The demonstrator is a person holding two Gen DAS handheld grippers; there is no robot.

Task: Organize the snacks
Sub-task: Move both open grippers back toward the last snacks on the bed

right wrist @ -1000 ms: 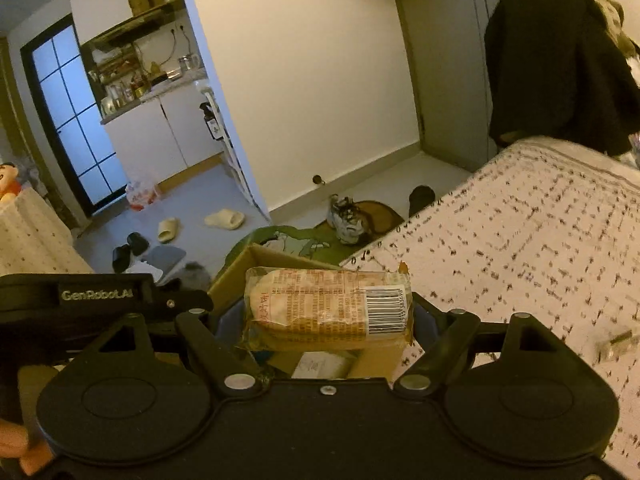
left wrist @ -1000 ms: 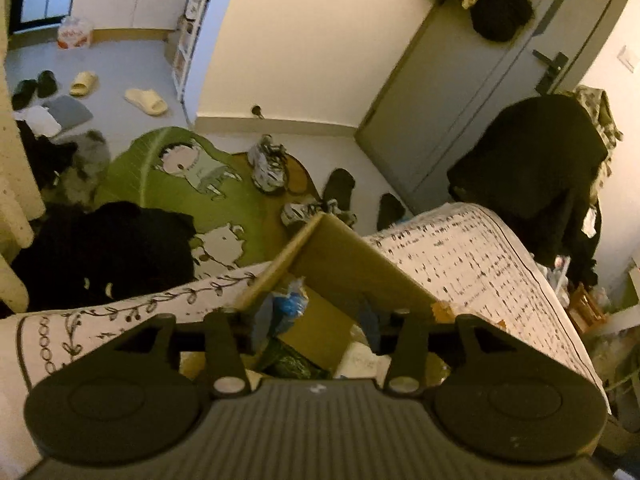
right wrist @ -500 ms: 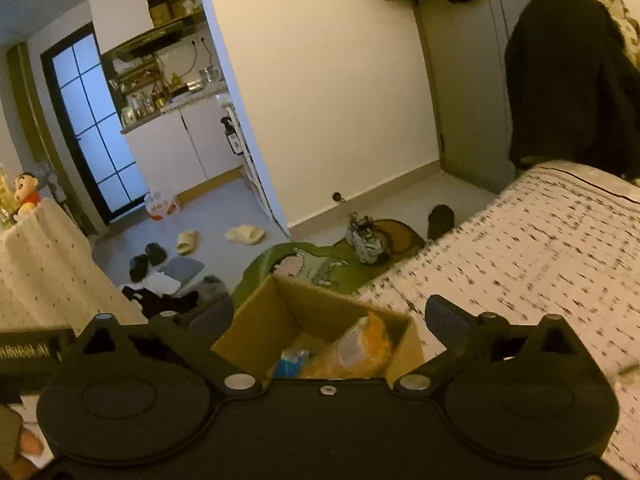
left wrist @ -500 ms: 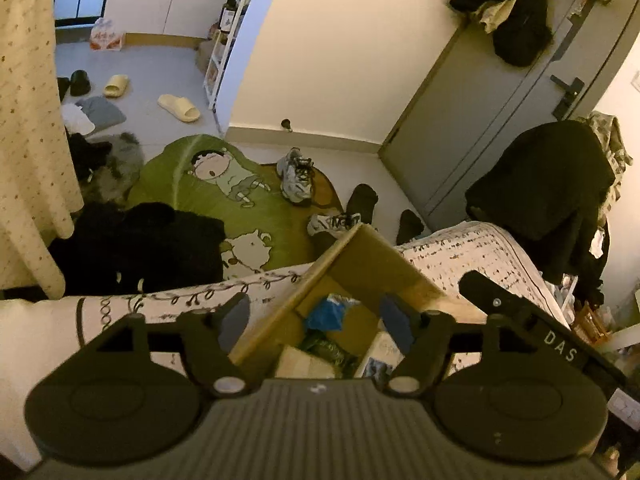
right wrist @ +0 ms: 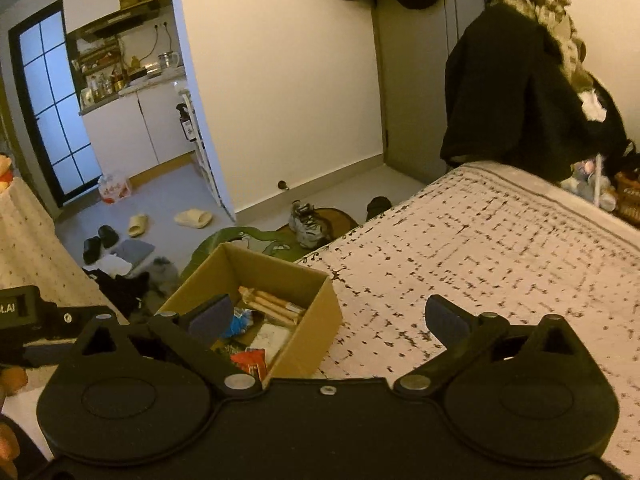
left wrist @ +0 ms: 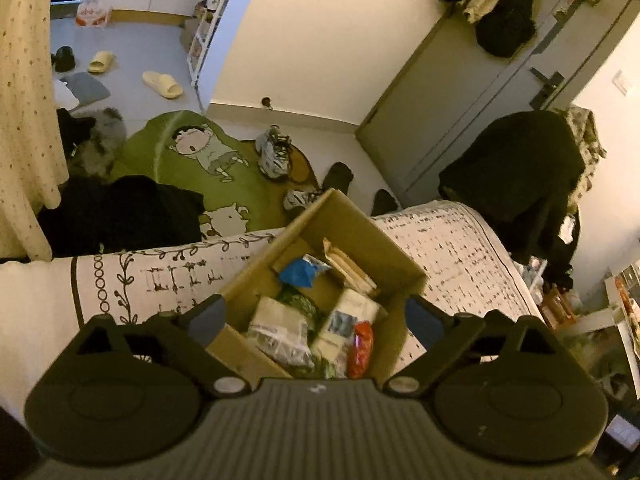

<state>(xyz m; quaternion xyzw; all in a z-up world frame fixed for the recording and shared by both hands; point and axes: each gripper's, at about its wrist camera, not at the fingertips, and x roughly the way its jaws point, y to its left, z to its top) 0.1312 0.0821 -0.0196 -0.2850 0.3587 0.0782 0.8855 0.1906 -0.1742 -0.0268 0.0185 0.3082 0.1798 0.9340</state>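
Up close, left claw (left wrist: 314, 316) hangs w/ jaws opening, nothing between them; right claw (right wrist: 328, 318) spread wide, empty. Below both, cardboard box (left wrist: 372, 240) sits on patterned bed (right wrist: 500, 248), holding snacks: blue packet (left wrist: 298, 274), red packet (left wrist: 360, 344), tan wrapped bar (right wrist: 270, 304). Green rug (left wrist: 168, 160) on floor beyond.
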